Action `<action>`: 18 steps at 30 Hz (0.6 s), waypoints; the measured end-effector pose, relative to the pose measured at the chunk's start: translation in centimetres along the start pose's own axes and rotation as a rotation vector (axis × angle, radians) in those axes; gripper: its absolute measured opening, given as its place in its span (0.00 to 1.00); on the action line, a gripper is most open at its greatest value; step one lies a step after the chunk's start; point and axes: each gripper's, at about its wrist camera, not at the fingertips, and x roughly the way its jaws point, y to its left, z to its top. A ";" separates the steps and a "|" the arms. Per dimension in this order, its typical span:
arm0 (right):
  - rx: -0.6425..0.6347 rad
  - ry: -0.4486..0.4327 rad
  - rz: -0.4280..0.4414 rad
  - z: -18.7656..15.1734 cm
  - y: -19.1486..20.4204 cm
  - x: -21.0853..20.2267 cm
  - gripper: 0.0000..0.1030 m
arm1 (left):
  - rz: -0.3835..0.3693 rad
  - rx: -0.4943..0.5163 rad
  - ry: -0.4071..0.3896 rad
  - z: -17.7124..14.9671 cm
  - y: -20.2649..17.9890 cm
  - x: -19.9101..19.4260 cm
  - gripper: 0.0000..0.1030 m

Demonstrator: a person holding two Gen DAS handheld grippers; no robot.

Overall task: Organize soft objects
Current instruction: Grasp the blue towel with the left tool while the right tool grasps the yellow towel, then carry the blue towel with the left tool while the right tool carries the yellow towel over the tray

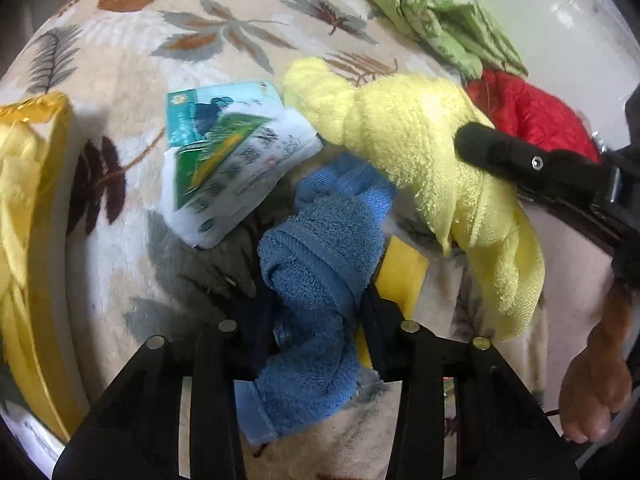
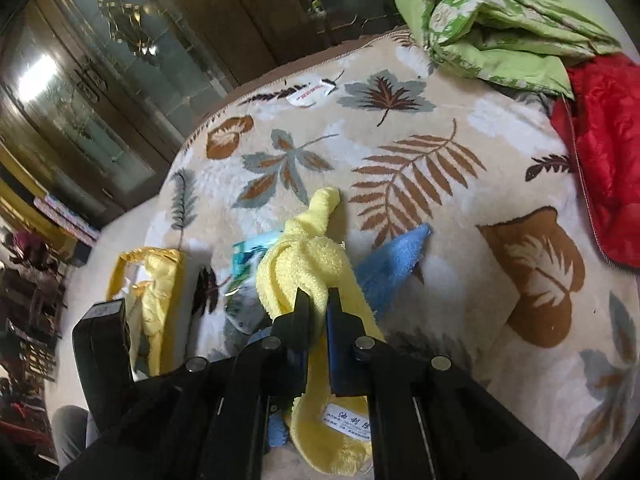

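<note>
My left gripper [image 1: 316,300] is shut on a blue towel [image 1: 320,256] that hangs bunched between its fingers above the leaf-patterned blanket [image 1: 132,60]. My right gripper [image 2: 318,300] is shut on a yellow towel [image 2: 308,256] and holds it up; its finger [image 1: 520,156] shows against that towel [image 1: 404,128] in the left wrist view. A corner of the blue towel [image 2: 392,264] shows behind the yellow one. A yellow sponge [image 1: 400,272] lies under the blue towel.
Tissue packets [image 1: 232,160] lie on the blanket to the left of the towels. A yellow bag [image 1: 28,216] stands at the left. A folded green quilt [image 2: 500,24] and a red jacket [image 2: 600,160] lie at the far right. A cabinet [image 2: 100,80] stands beyond the bed.
</note>
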 end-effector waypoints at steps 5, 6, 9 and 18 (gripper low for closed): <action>0.073 -0.042 0.009 -1.2 -0.2 -1.2 0.05 | -0.047 -0.049 -0.030 -0.6 1.0 -2.9 0.35; 0.084 -0.056 0.007 -1.4 -0.1 -1.6 0.05 | -0.061 -0.049 -0.034 -0.7 1.1 -3.5 0.35; 0.111 -0.101 0.007 -1.9 0.3 -3.0 0.05 | -0.091 -0.061 -0.051 -1.3 1.6 -5.8 0.34; 0.121 -0.198 0.023 -3.7 3.4 -6.9 0.05 | -0.190 -0.138 -0.113 -4.8 3.7 -11.9 0.34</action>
